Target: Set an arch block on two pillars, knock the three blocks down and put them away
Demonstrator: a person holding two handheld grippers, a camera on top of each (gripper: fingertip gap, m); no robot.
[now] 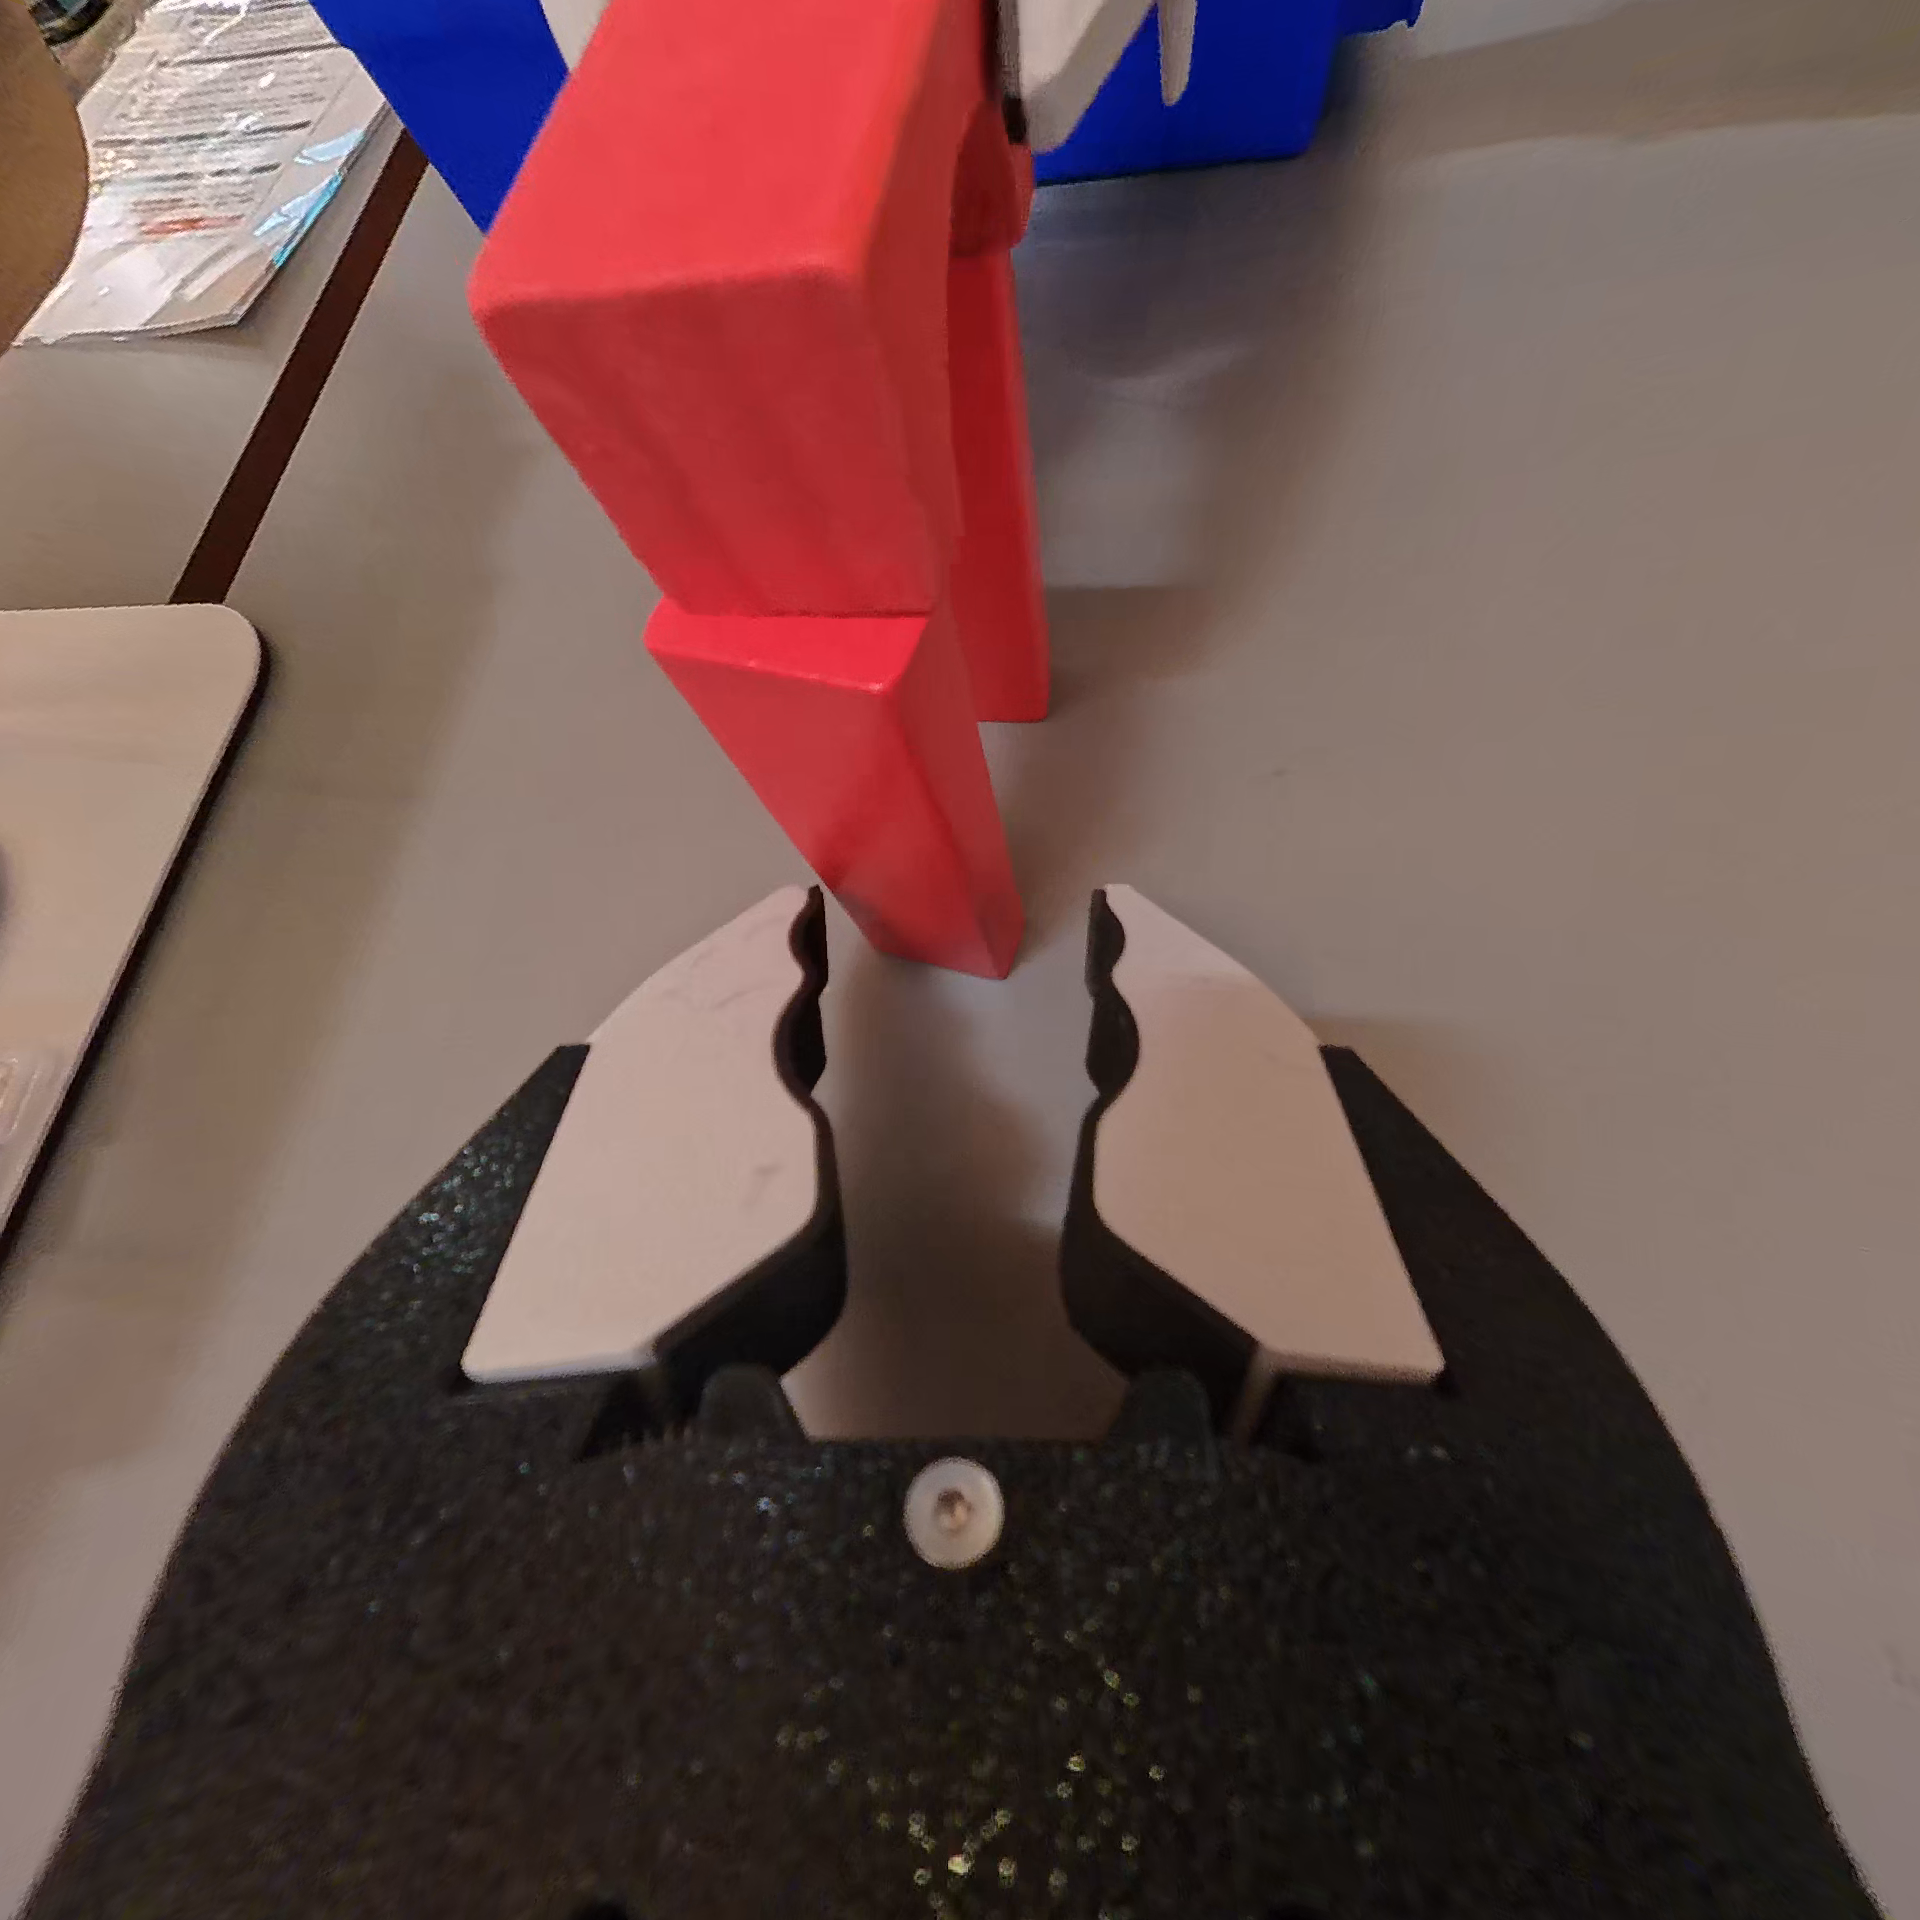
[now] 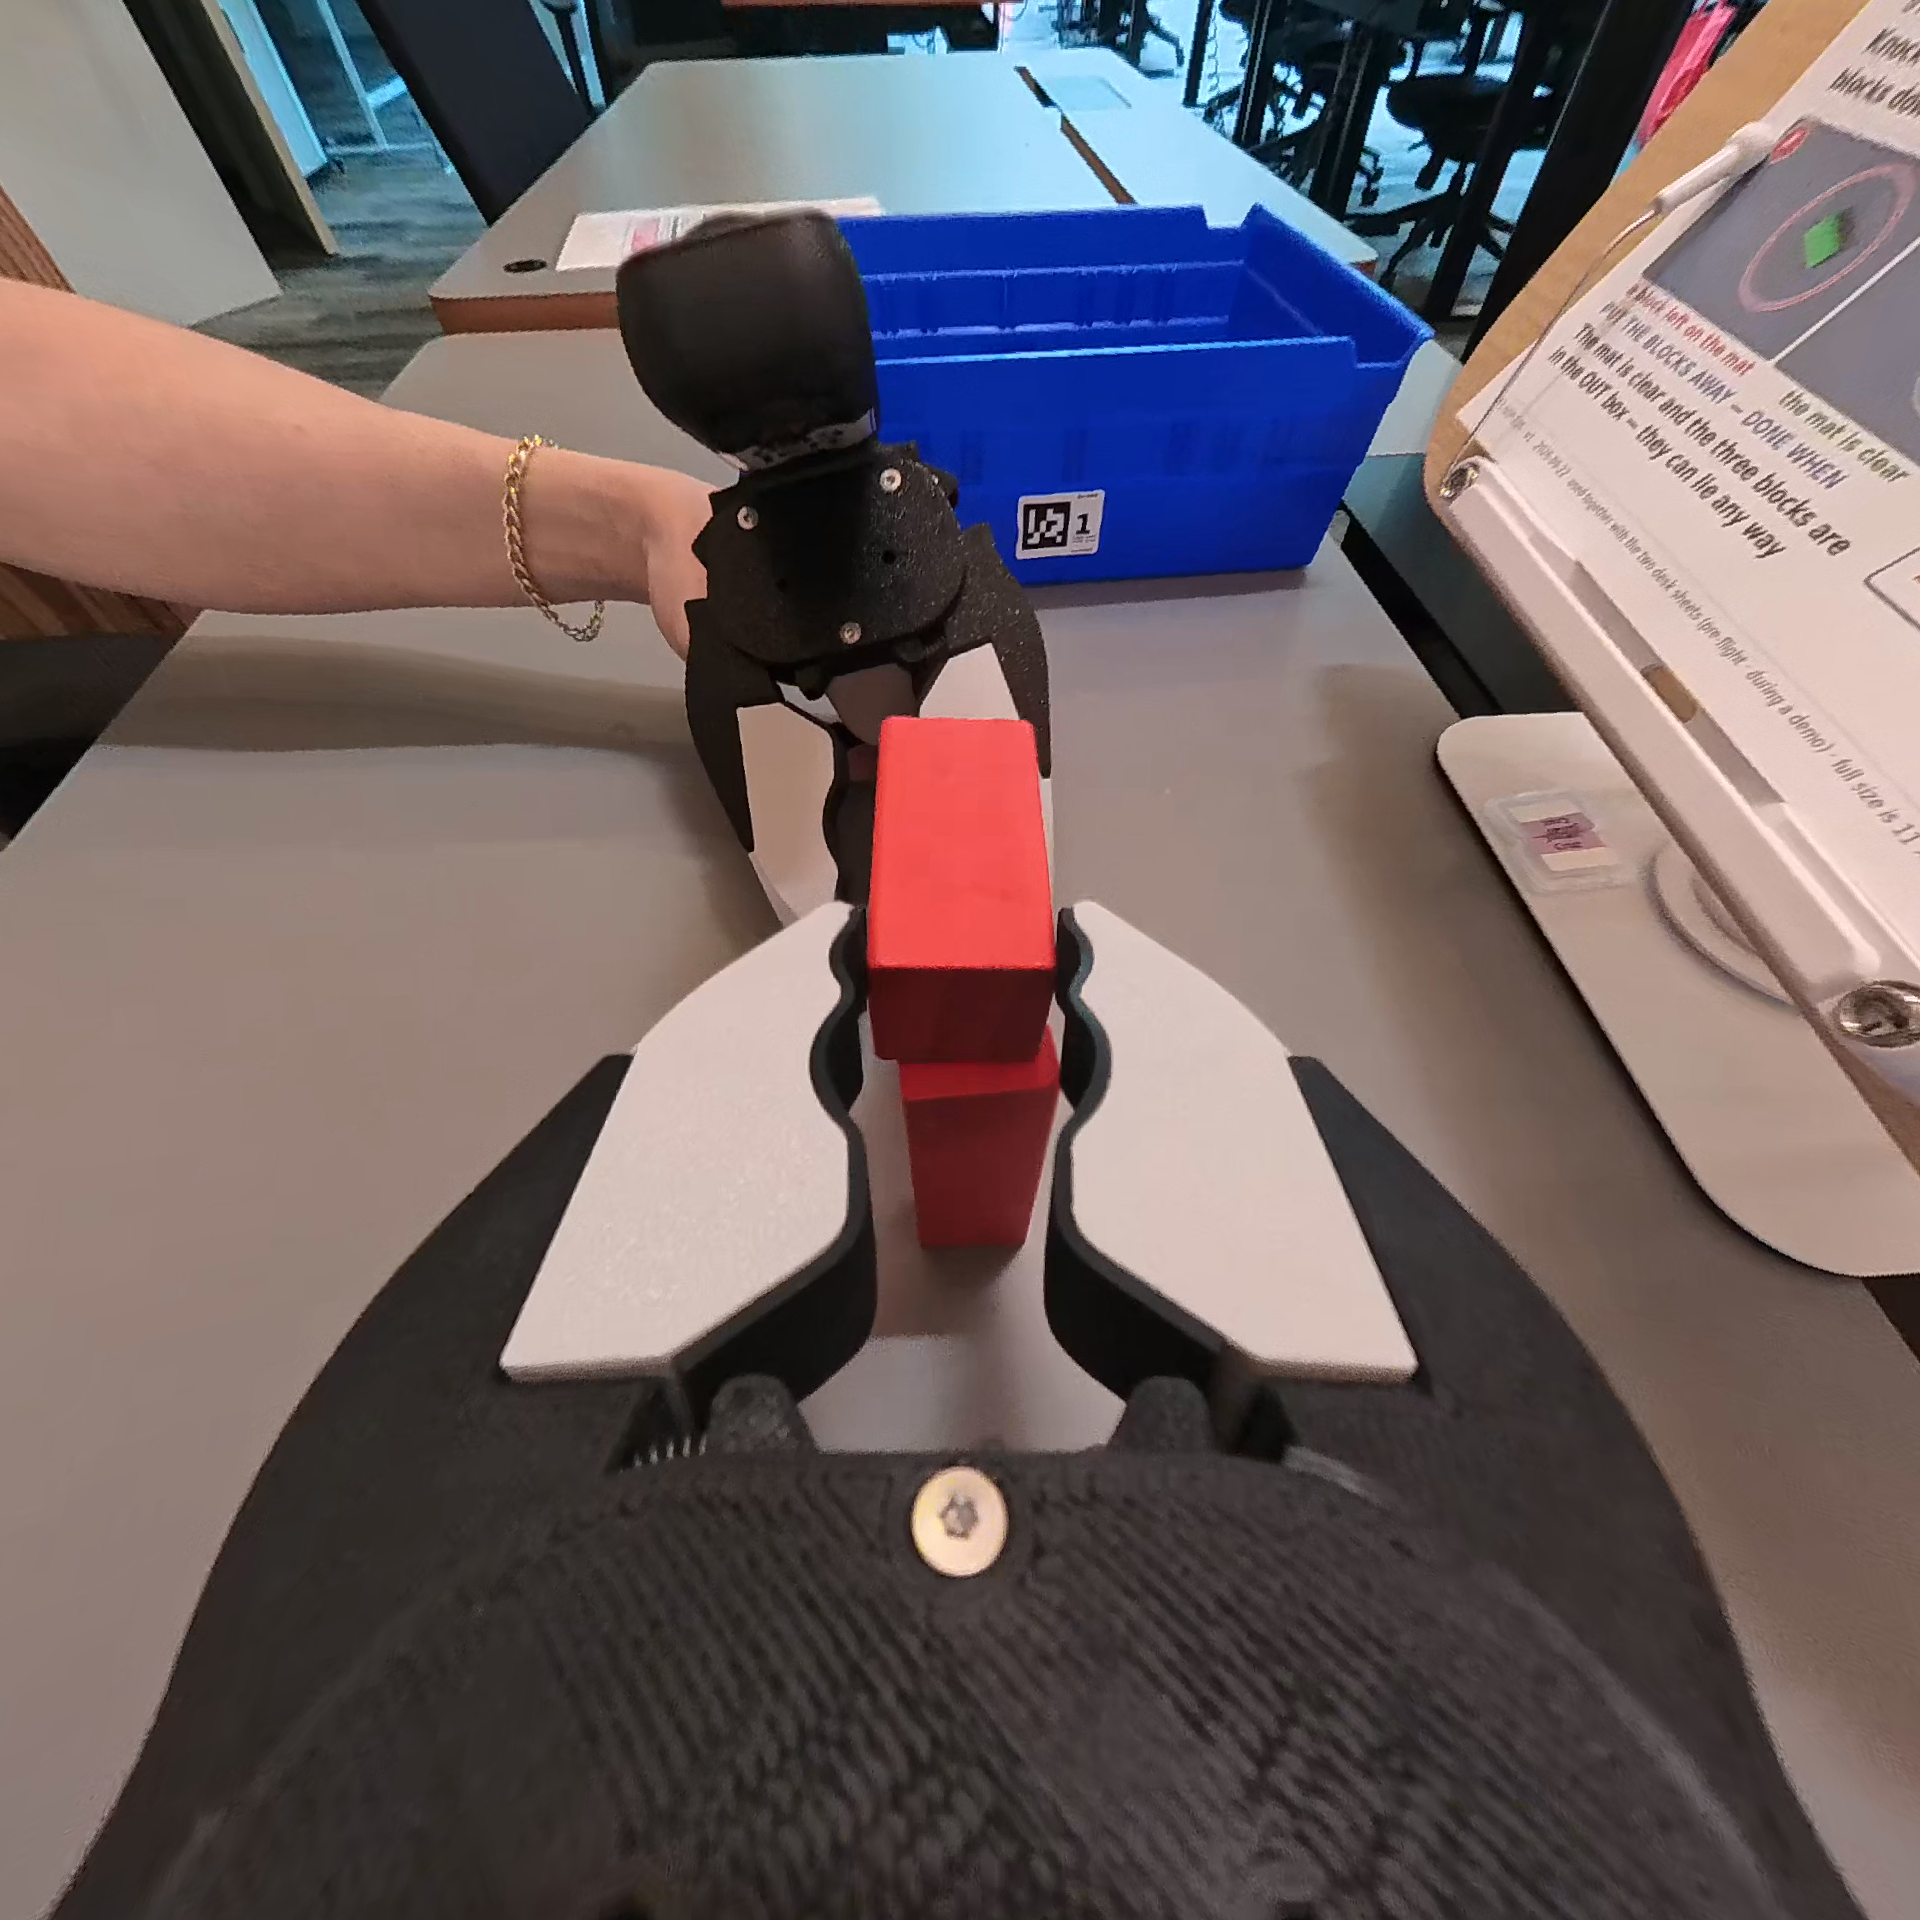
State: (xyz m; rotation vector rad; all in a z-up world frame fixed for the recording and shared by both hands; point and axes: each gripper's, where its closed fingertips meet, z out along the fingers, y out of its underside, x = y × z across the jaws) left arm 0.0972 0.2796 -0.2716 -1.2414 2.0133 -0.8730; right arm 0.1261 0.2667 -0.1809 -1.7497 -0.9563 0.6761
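- Right tool point(image 2: 961, 925): clamped on the near end of the top red block point(image 2: 956, 883), one pad pressed to each side face.
- Top red block: laid flat across two upright red blocks on the grey table point(image 2: 312, 1039), in front of the blue bin point(image 2: 1143, 416) and apart from it.
- Near upright block point(image 2: 977, 1143): standing on end directly under the gripped end, between the right tool's fingers and on the side of the stack away from the bin.
- Second upright block point(image 1: 914, 810): standing under the opposite end of the top block, tall and narrow in the left wrist view.
- Left tool point(image 1: 956, 914): fingers apart, holding nothing; tips low over the table, just short of the foot of the second upright block. Contact with that block: cannot tell.
- Left tool, as seen in the right wrist view point(image 2: 847, 821): pointing down behind the stack, between stack and bin, held by a hand point(image 2: 665, 561) with a gold chain bracelet point(image 2: 540, 540) at the wrist.
- Blue bin: open-topped, with a small square marker sticker on its front wall.
- White stand point(image 2: 1610, 987): beside the bin's front corner, at the table edge, carrying a tilted board with a printed sheet point(image 2: 1714, 416); small clear case point(image 2: 1558, 836) lying on its base.
- Bagged papers point(image 1: 197, 187): lying on the neighbouring table surface, level with the bin.
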